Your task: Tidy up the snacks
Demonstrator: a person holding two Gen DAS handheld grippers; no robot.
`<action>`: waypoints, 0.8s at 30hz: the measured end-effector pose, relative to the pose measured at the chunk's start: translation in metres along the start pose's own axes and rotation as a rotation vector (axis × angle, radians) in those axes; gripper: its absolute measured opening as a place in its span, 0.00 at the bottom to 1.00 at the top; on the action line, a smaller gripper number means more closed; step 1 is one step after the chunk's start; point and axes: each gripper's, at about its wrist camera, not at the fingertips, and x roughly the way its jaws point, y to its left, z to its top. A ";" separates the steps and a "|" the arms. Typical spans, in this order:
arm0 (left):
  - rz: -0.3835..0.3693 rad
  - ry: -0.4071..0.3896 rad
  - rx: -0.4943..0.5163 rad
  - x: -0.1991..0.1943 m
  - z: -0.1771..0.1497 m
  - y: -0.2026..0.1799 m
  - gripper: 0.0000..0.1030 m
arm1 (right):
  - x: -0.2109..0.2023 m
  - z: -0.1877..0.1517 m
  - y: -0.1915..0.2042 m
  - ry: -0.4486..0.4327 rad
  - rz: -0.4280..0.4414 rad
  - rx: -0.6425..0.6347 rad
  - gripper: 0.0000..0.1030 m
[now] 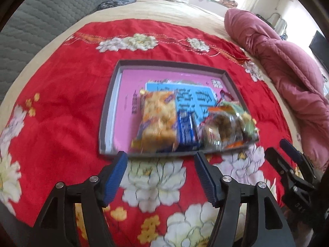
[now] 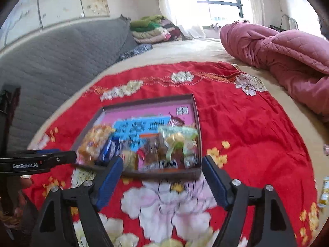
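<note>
Both claws stand wide open and hold nothing: the left claw [image 1: 160,160] and the right claw [image 2: 162,164] hang above the red flowered cloth [image 1: 61,107] on the bed, just before the box [image 1: 107,111]. The snack packets [image 1: 158,121] lie together inside the box, at its near side. A placing step seems finished; next, probably, fetch the loose packets [image 2: 324,191] at the cloth's edge. The left claw's side reads "GenRobot.AI" [image 2: 24,165]; the packet labels are too blurred to read.

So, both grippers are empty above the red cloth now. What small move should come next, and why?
Probably swing the right gripper toward the small packets at the cloth's right edge. Both grippers stand open and hold nothing, the left gripper too. The tray already holds the orange snack pack, the blue pack and the clear bag; those packets still lie outside.
</note>
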 end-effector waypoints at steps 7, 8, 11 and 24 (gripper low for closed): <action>-0.001 0.037 0.003 -0.005 -0.033 -0.004 0.69 | -0.012 -0.023 0.022 0.063 -0.069 -0.044 0.78; -0.001 0.042 0.010 -0.006 -0.035 -0.005 0.69 | -0.013 -0.025 0.024 0.066 -0.078 -0.047 0.79; -0.004 0.052 0.022 -0.009 -0.044 -0.007 0.69 | -0.015 -0.031 0.026 0.078 -0.101 -0.049 0.80; -0.011 0.047 0.008 -0.014 -0.048 -0.002 0.69 | -0.018 -0.033 0.027 0.075 -0.117 -0.050 0.80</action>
